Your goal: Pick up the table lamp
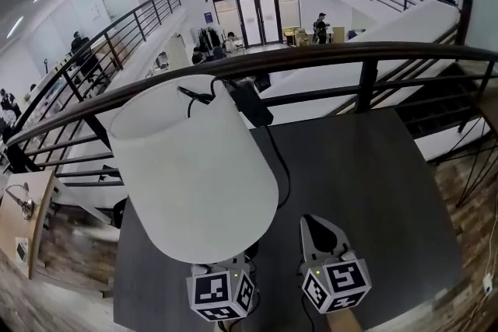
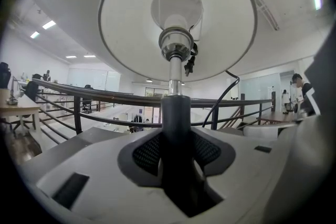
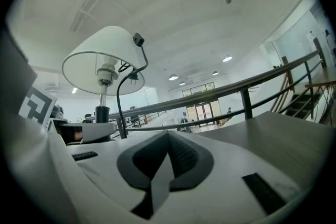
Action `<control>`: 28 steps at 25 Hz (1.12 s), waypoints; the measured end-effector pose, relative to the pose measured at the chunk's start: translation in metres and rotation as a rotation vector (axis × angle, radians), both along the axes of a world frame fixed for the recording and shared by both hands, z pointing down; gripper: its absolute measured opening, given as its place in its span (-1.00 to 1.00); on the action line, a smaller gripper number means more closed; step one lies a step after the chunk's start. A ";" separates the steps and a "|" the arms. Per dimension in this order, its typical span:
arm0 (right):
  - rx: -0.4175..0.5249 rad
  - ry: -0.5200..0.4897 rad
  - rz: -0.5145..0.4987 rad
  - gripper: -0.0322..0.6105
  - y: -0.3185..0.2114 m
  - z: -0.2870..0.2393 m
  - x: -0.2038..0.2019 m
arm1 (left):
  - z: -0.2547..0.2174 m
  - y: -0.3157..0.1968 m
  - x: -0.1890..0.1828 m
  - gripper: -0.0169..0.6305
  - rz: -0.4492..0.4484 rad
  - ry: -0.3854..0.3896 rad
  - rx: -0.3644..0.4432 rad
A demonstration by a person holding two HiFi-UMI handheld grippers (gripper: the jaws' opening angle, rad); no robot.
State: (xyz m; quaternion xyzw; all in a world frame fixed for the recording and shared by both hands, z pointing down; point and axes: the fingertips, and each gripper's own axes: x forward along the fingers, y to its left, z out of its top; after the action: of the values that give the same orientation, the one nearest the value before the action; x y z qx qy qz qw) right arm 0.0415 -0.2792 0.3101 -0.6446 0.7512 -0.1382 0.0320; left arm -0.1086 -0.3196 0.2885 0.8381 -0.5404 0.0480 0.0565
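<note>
The table lamp (image 1: pixel 194 167) stands upright in the left gripper (image 2: pixel 176 136), over the near left part of the dark table (image 1: pixel 373 183). Its white shade (image 2: pixel 126 23) is wide and hides the foot of the lamp from above, so I cannot tell if the foot touches the table. Under the shade there is a round bulb (image 2: pixel 177 8) in a metal socket, and below it the dark stem (image 2: pixel 176 113). The jaws of the left gripper are closed on this stem from both sides, and the pads press on it. A black cord (image 1: pixel 278 163) comes over the far rim of the shade and falls down on the right side of the lamp.

The table top is matt and dark grey. Behind the lamp a dark railing (image 1: pixel 311 58) runs in a curve along the far edge of the table. Beyond the lamp and lower there is a big white hall with glass doors (image 1: pixel 261 15) and some people. To the right of the lamp, well apart, a staircase (image 1: pixel 443 105) goes down, and a wooden floor (image 1: pixel 475 198) lies beside the table.

The right gripper (image 1: pixel 320 223) is just to the right of the lamp, not touching it. It points nearly level, away from the person, the same direction as the left one. Its jaws are together and hold nothing.
</note>
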 end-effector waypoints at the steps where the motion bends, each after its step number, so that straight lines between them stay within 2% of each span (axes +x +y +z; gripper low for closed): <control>1: 0.000 -0.005 0.006 -0.93 0.000 -0.001 0.005 | -0.002 0.001 0.003 -0.39 0.001 0.001 0.000; 12: 0.013 0.018 -0.017 -0.92 -0.004 -0.019 0.002 | -0.023 0.006 0.003 -0.39 0.000 -0.010 0.017; 28: 0.018 0.019 -0.047 -0.92 -0.013 -0.024 -0.006 | -0.023 0.002 -0.007 -0.39 -0.041 0.032 0.007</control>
State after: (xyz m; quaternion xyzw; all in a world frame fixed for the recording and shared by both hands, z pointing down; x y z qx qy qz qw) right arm 0.0356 -0.2924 0.2860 -0.6278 0.7677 -0.1259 0.0272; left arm -0.1158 -0.3180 0.2651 0.8276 -0.5569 0.0314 0.0632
